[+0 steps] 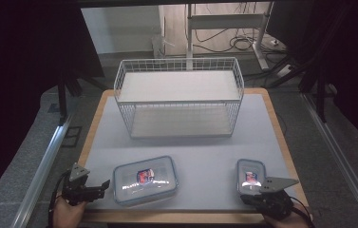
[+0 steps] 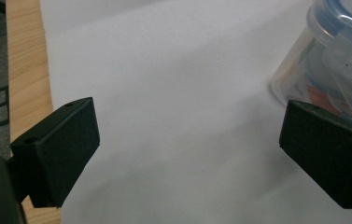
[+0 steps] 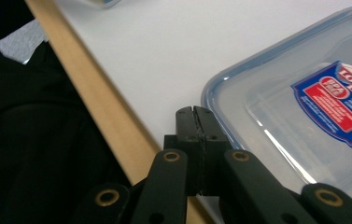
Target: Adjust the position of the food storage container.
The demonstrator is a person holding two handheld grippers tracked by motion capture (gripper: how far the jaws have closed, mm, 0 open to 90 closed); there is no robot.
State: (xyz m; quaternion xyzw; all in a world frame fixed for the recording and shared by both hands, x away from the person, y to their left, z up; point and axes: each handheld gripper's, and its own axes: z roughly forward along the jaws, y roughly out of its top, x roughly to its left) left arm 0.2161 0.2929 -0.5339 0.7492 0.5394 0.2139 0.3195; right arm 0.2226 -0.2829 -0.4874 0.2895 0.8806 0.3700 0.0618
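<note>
With its jaws pressed together on nothing, the right hand-held gripper (image 3: 196,114) sits at the near corner of the small lidded container (image 1: 250,176) at five o'clock on the worktop (image 1: 205,147), so it could shove it away, while the left hand-held gripper (image 2: 187,154) gapes wide beside the larger lidded container (image 1: 145,179) at seven o'clock.

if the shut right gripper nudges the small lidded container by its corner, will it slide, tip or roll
The small container would probably slide or pivot: it sits flat and low on the smooth white table top. Tipping or rolling seems unlikely, since it is squat with flat sides. It looks like stiff clear plastic, likely light, so the shut right gripper at its corner may spin it rather than push it straight.
</note>
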